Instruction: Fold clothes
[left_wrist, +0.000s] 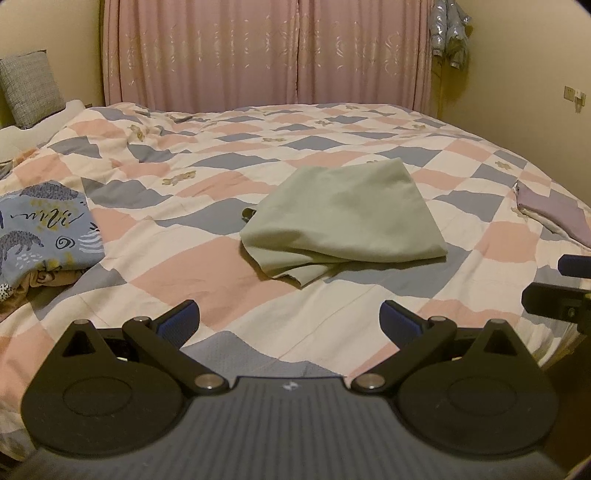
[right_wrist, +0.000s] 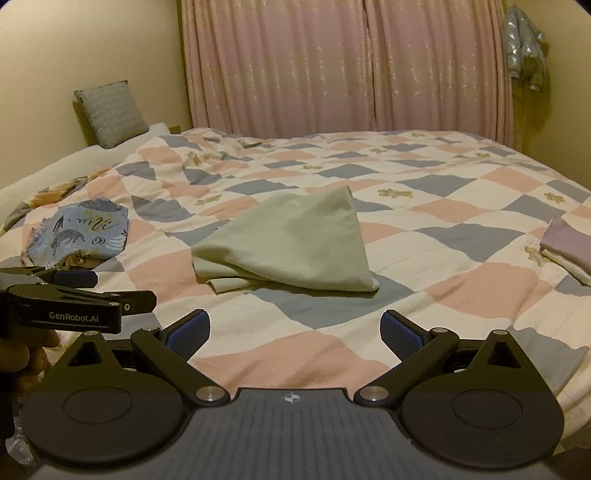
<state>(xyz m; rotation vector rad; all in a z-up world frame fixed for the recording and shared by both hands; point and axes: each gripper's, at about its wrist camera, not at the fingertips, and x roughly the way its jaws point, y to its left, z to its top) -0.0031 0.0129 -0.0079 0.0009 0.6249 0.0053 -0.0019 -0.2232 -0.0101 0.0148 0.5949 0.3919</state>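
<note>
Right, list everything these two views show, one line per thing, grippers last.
Green garment: one, pale green, loosely folded mid-bed.
Patterned cloth: one, blue with animal print, bed's left side.
Folded stack: one, lilac on top, bed's right edge.
Quilt: one, pink, blue-grey and white checks, covering bed.
Cushion: one, grey, at headboard.
Curtains: pink, behind bed.
Jacket: one, silvery, hanging right.
Left gripper: open, empty.
Right gripper: open, empty.

Pale green garment, loosely folded and rumpled, flat on the checked quilt mid-bed.
</note>
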